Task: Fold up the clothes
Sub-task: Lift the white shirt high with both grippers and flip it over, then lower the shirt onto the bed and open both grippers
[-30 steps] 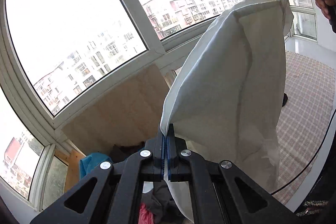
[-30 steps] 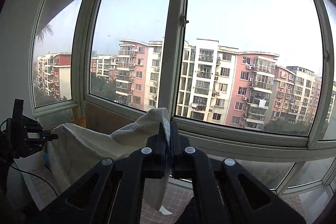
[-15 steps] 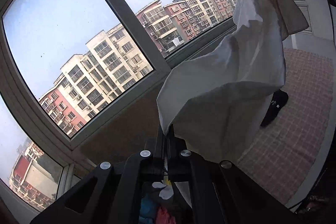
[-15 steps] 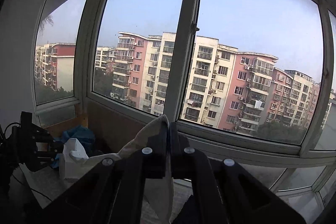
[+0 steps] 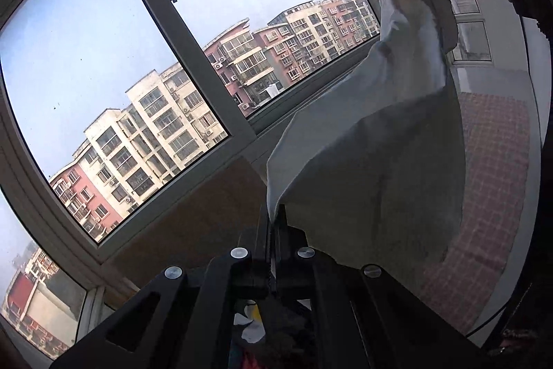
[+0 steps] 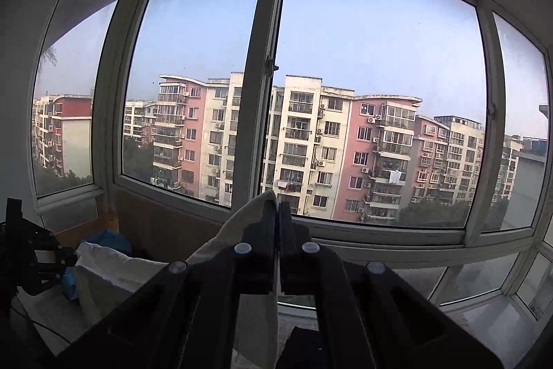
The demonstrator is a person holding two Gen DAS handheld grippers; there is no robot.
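Window point(image 5: 145, 85) fills frame left; both grippers, left point(image 5: 274, 217) and right point(image 6: 278, 206), clamp white garment point(image 5: 373, 168) edges, cloth hanging free at right.

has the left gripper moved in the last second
Yes. In the right wrist view the left gripper has sunk against the window frame, still clamping the white cloth.
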